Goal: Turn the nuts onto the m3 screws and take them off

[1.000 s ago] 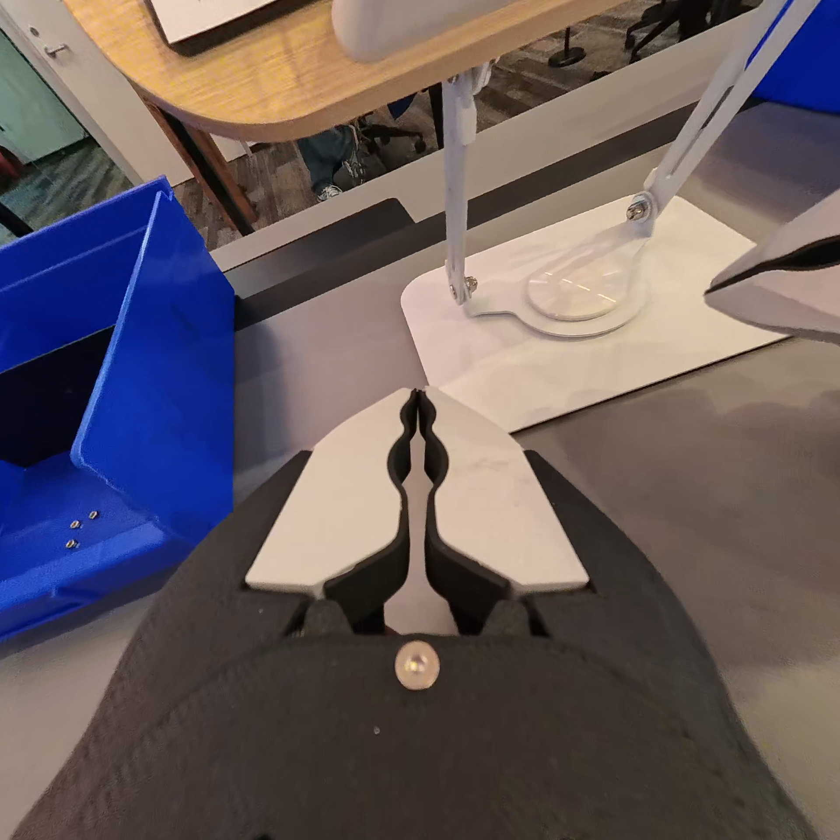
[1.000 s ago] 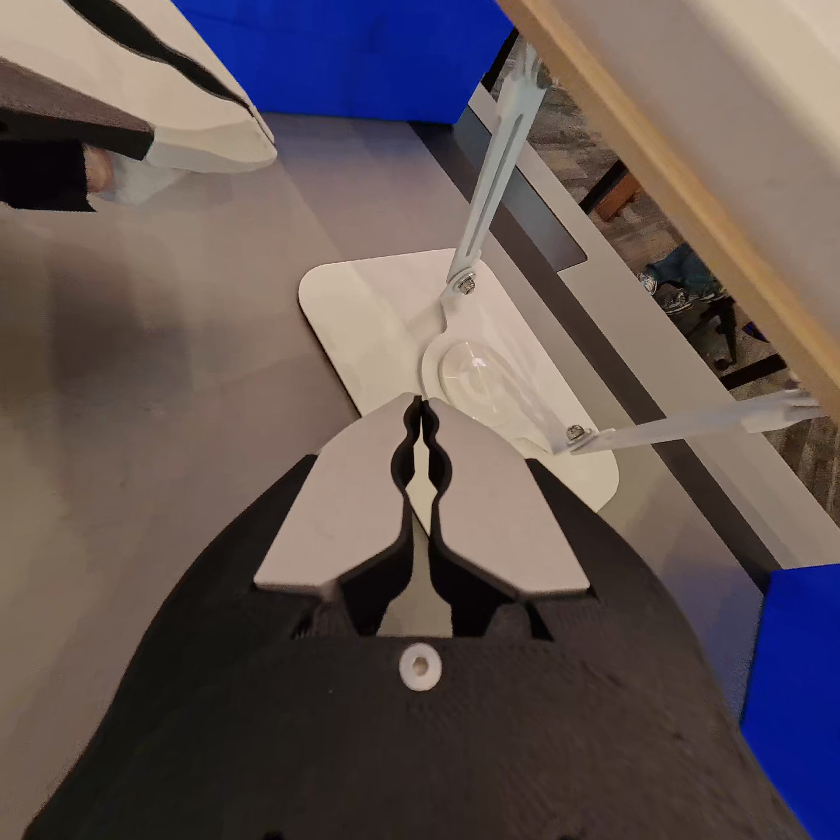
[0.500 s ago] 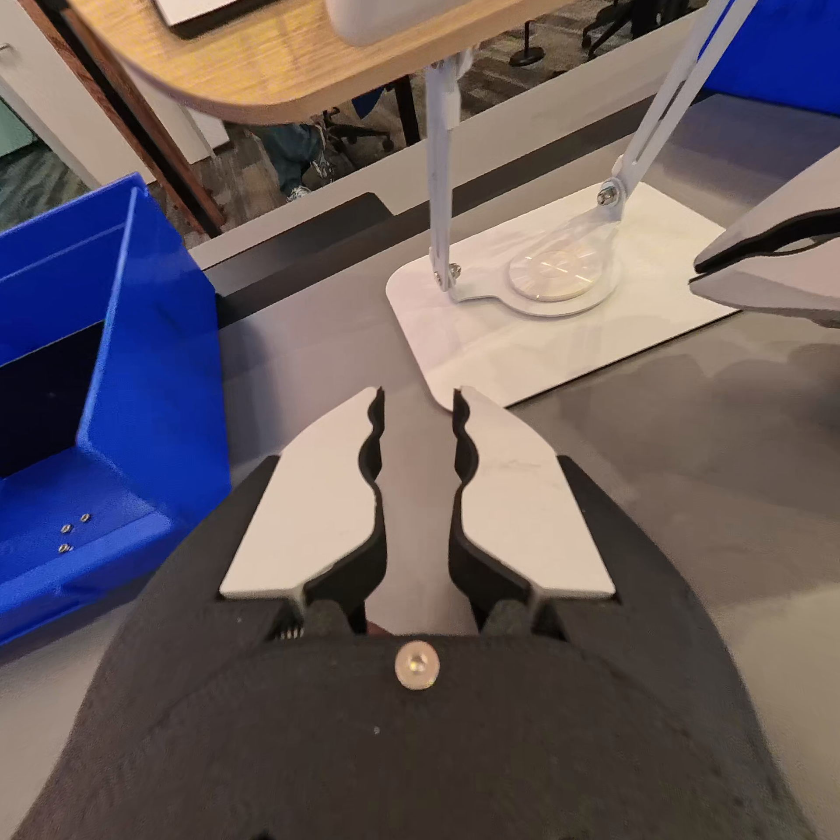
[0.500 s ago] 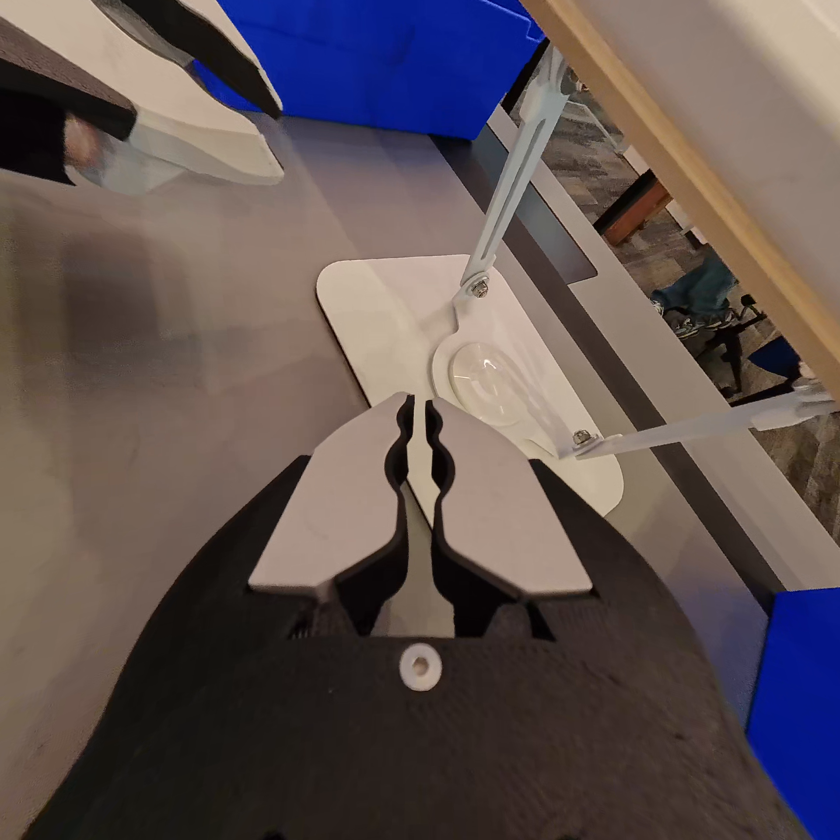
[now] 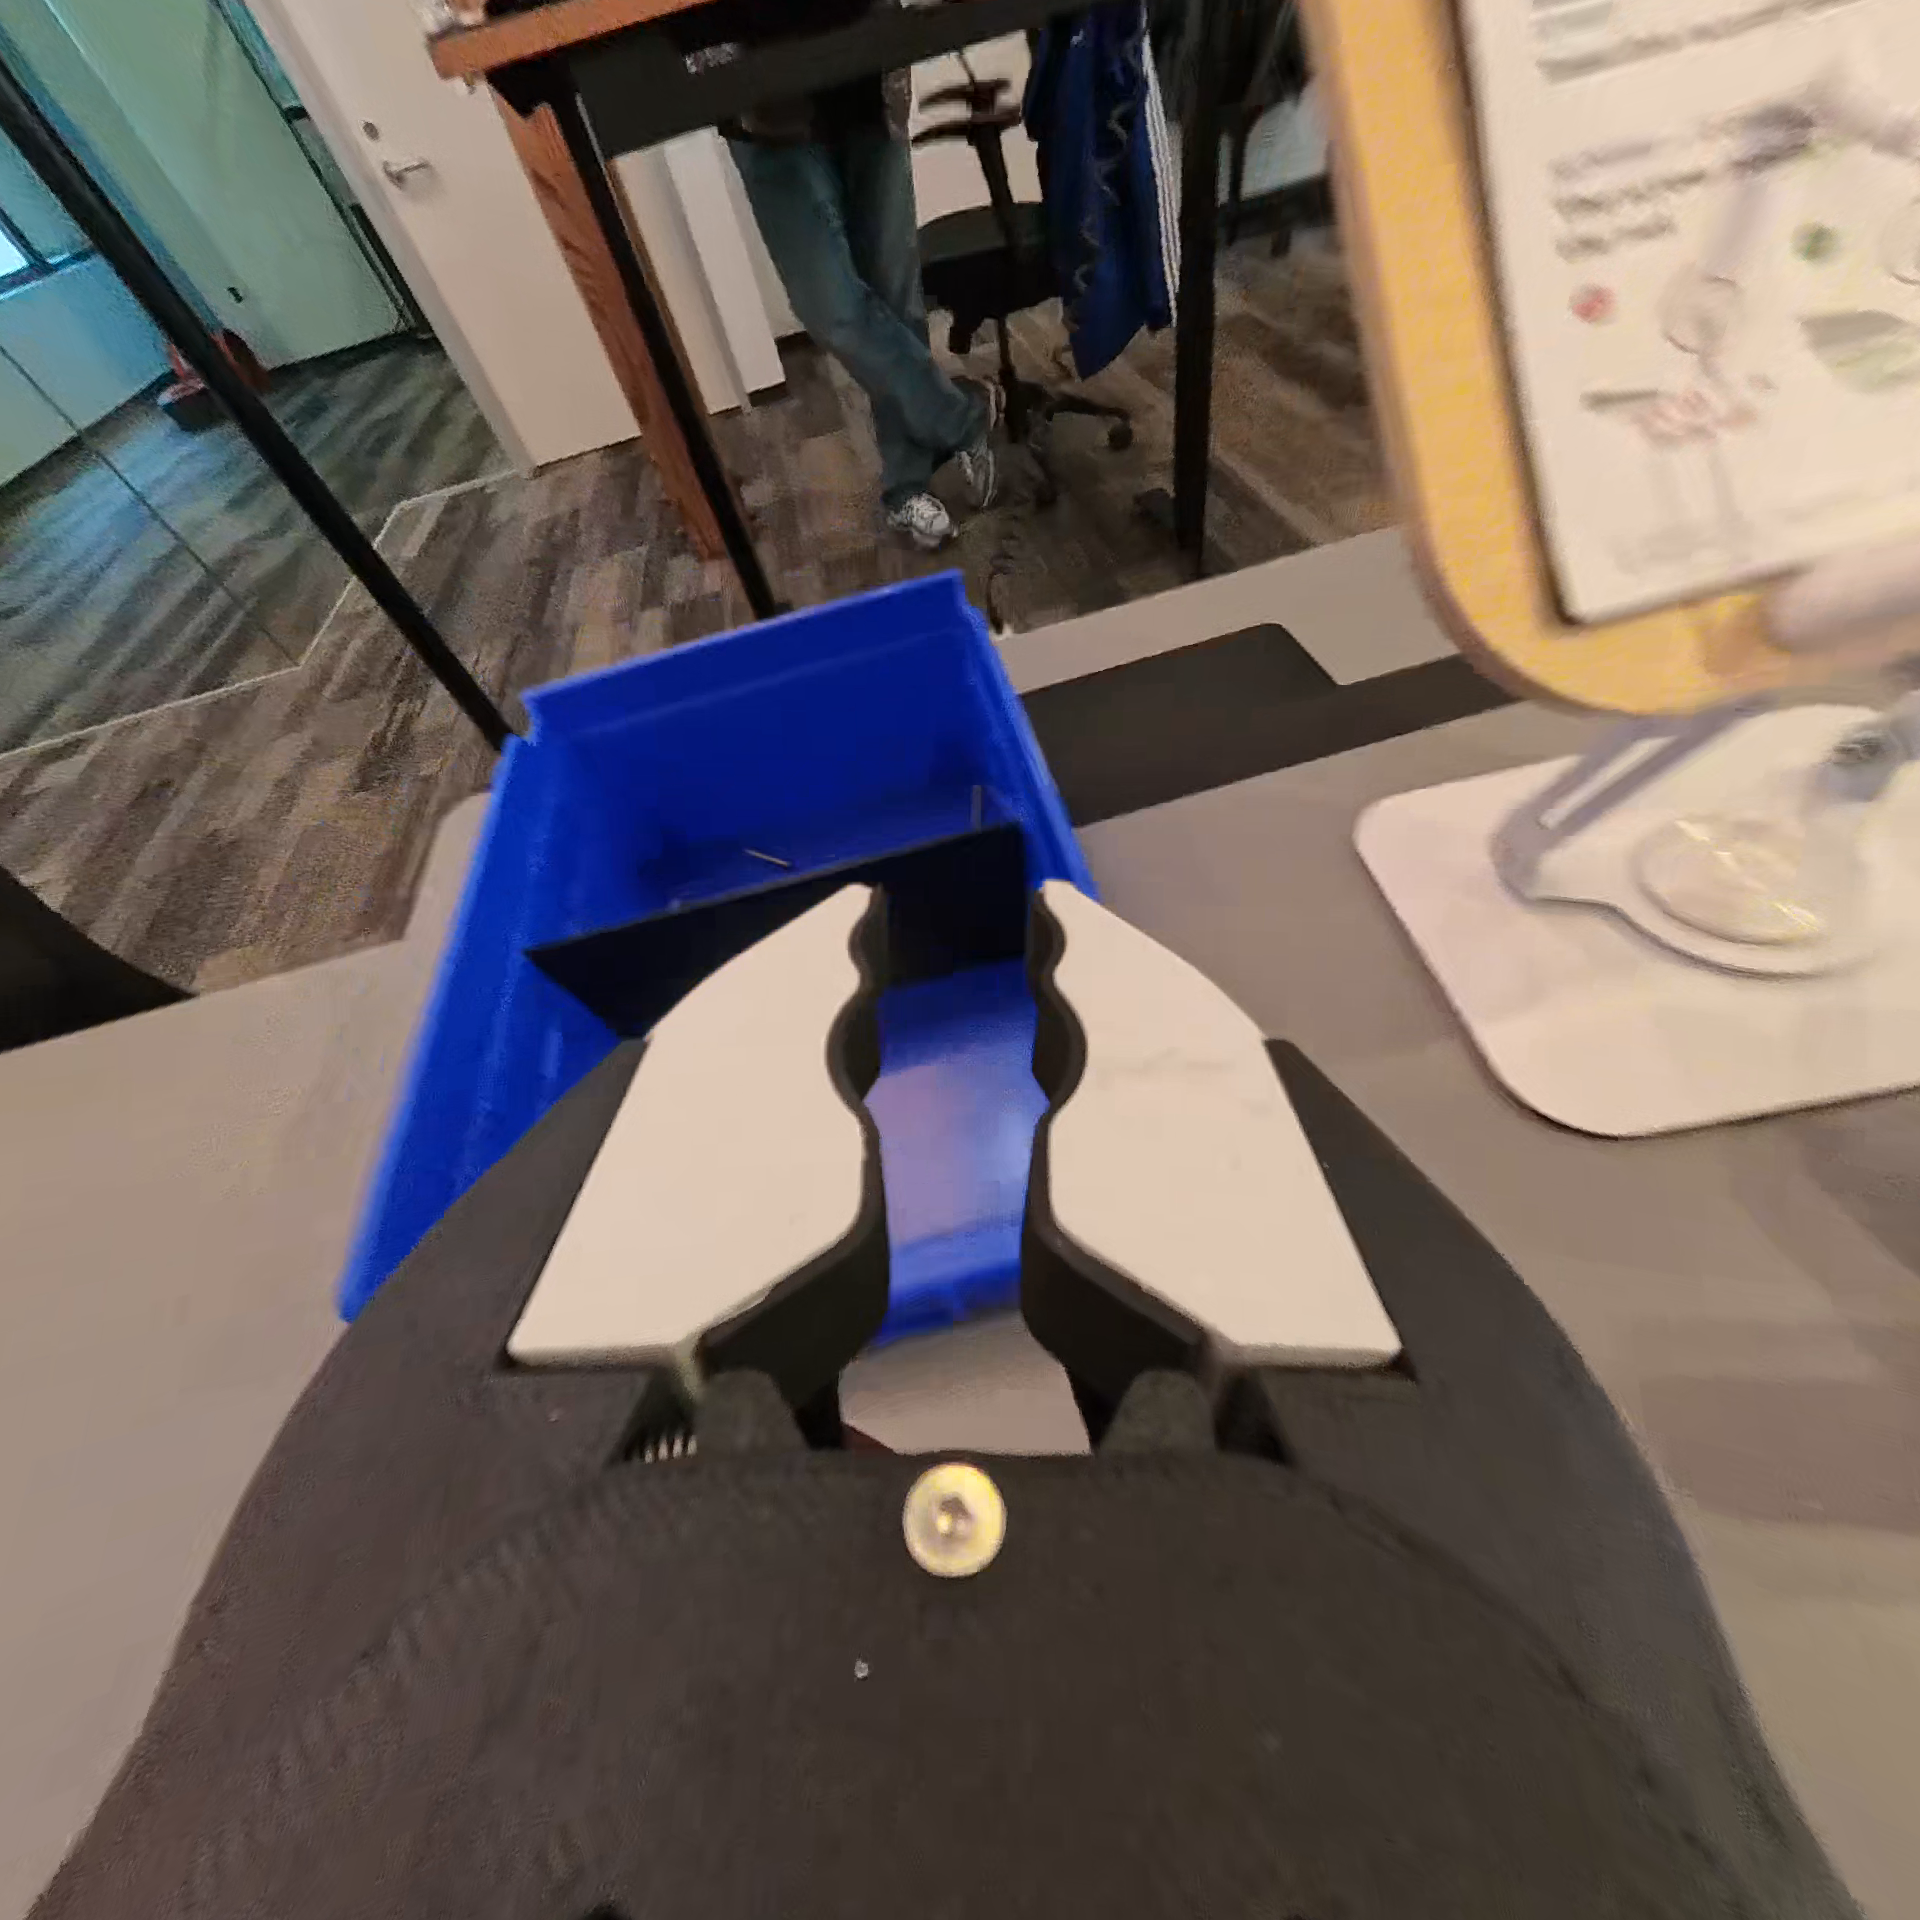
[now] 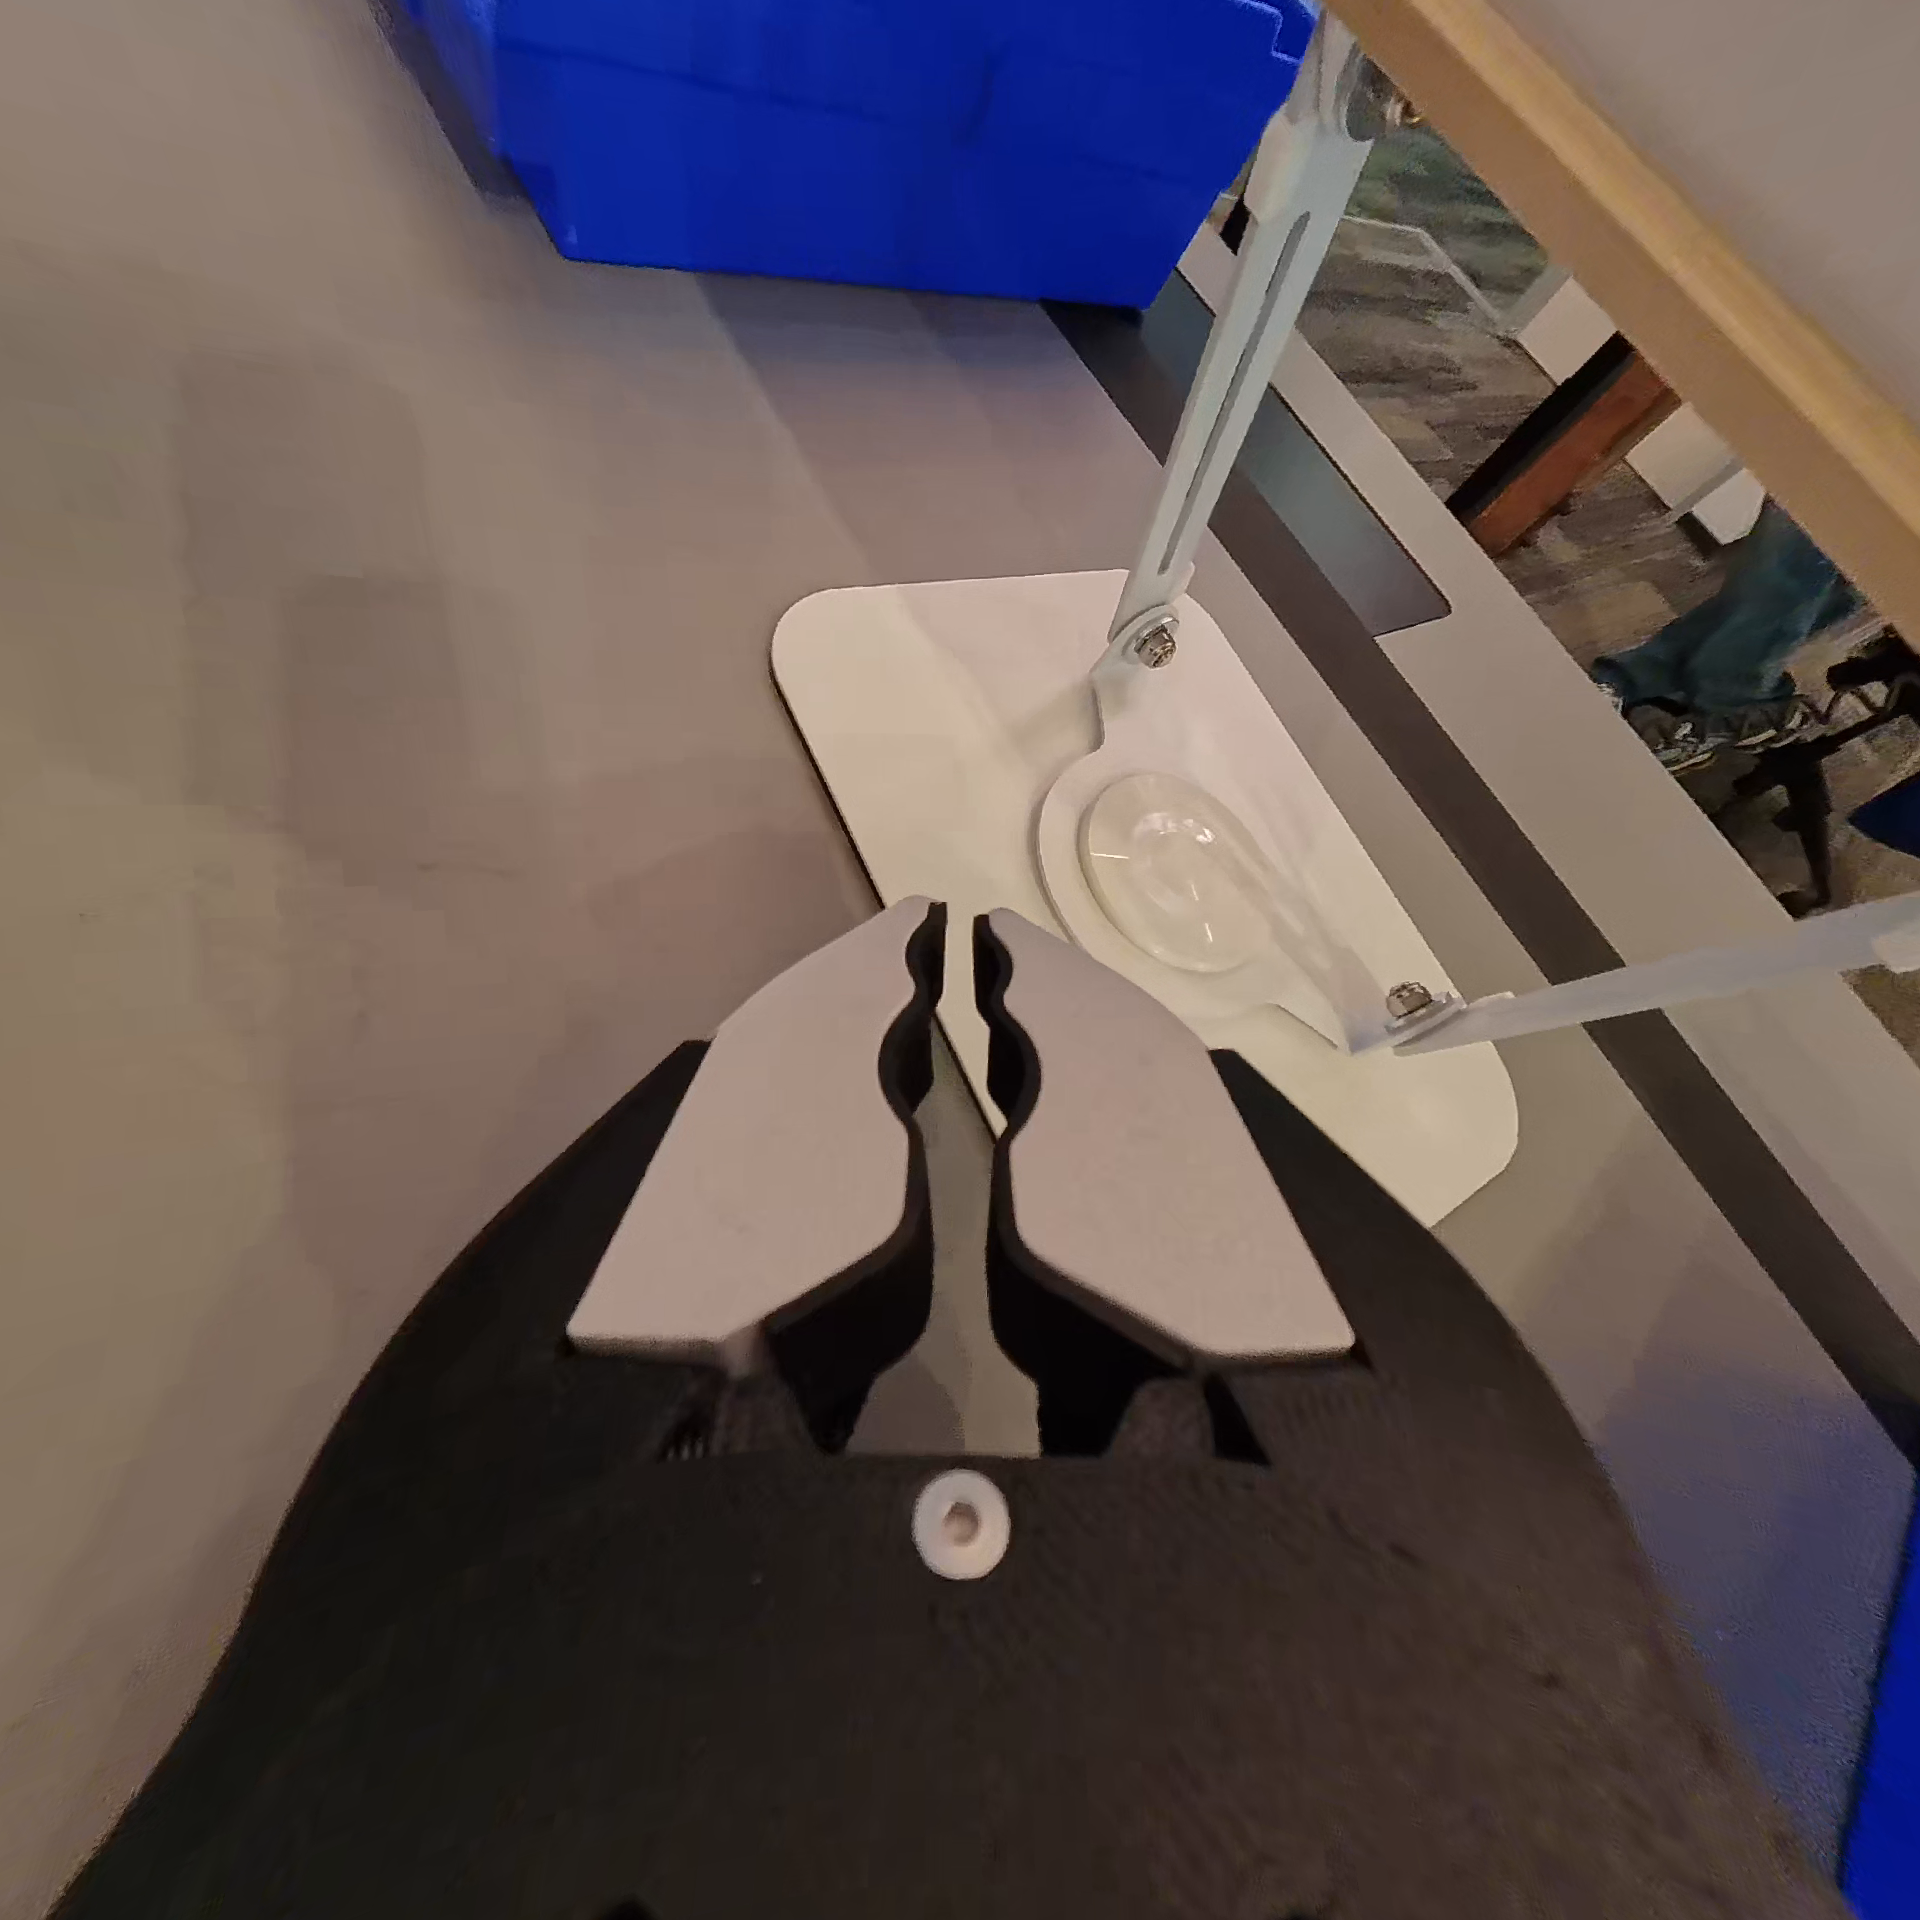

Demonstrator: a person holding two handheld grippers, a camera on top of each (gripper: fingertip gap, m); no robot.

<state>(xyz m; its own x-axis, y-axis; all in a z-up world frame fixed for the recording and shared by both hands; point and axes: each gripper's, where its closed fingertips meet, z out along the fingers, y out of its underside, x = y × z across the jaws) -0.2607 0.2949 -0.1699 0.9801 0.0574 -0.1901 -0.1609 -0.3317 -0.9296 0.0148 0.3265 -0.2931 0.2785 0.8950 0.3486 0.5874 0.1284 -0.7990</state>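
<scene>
While left gripper (image 5: 954,904), jaws spread and empty, points into blue bin (image 5: 727,748) straight ahead, right gripper (image 6: 958,914), slightly parted, empty, hovers at white base plate (image 6: 914,727) edge.

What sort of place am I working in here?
Probably an office workbench: a grey table with a blue parts bin, a white stand base, and behind them office chairs on carpet.

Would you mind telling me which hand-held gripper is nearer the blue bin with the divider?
Left. The left hand-held gripper hangs open over the blue bin; the right hand-held gripper sits by the white base plate.
</scene>
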